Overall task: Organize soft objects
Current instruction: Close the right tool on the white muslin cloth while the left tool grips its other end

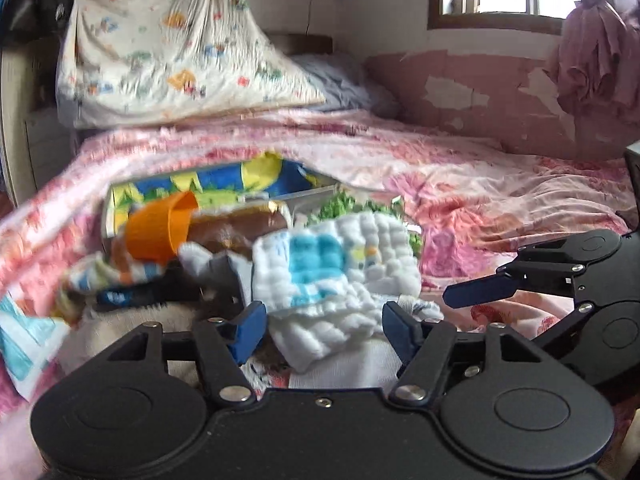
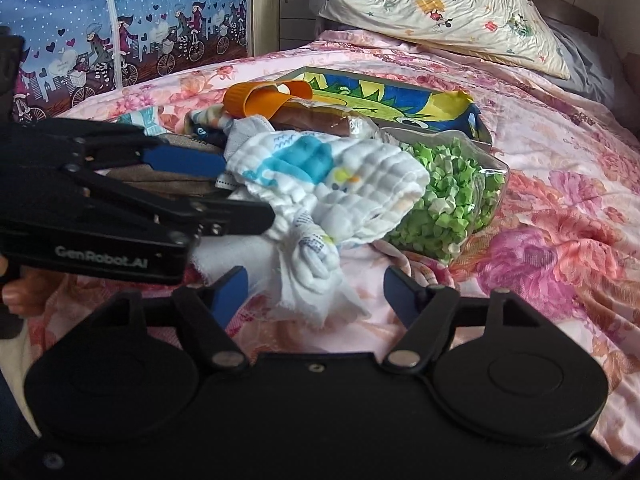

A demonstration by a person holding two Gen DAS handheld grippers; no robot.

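Both tongs angled down over pink floral bedspread (image 2: 560, 208). Left tongs (image 1: 324, 330) part-open, straddling white quilted cloth with blue patches (image 1: 332, 272), pads not pressing it. Right tongs (image 2: 316, 296) part-open astride the cloth's knotted tail, no grip. Cloth lies against clear bag of green bits (image 2: 452, 196).

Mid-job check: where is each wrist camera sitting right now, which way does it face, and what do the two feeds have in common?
Left wrist: on the left tongs, low over the pink floral bedspread, facing the window wall; the quilted white-and-blue cloth lies between its fingers; the right tongs show at right.
Right wrist: on the right tongs, facing the headboard pillow; the left tongs and fingertips of a hand show at left.
Shared: the cloth, orange cup, bedspread.
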